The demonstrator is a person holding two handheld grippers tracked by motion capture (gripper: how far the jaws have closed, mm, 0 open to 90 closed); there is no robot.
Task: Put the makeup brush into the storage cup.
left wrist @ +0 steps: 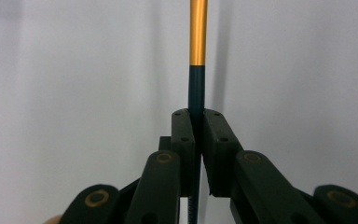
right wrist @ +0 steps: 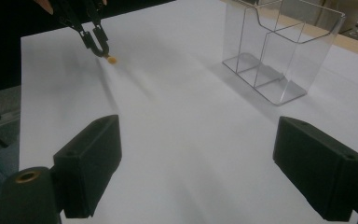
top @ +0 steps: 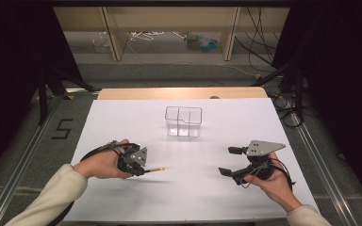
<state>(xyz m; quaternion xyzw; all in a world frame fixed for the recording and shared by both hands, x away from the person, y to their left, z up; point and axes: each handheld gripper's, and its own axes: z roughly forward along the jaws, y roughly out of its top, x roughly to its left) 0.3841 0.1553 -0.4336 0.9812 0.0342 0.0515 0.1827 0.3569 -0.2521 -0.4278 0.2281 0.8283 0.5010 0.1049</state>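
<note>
Two grippers on a white table [top: 122, 117] here, one in each of the person's hands. The left gripper [top: 141, 170] sits at the near left of the high view and it's pinching a thin stick [top: 156, 169], jaws pressed tight on it. In the left gripper view you can see it well: the stick [left wrist: 197, 84] runs straight up between the two black jaws, dark teal where the pads clamp it and turning orange-gold further out, with the far tip going off the top edge. From above, the stick pokes out of the jaws toward the middle of the table, pretty much level and low over the surface; can't tell if the tip actually touches the table or just hangs above it. The right gripper [top: 231, 161] is at the near right, jaws spread wide with nothing between them, and in the right gripper view both black pads [right wrist: 88, 168] stand far apart over bare white table. That view also catches the left gripper [right wrist: 95, 44] farther off with the orange tip sticking out at you. A clear plastic box [top: 184, 121] with dividers inside stands upright toward the far middle of the table, well apart from both grippers and from the stick.
</note>
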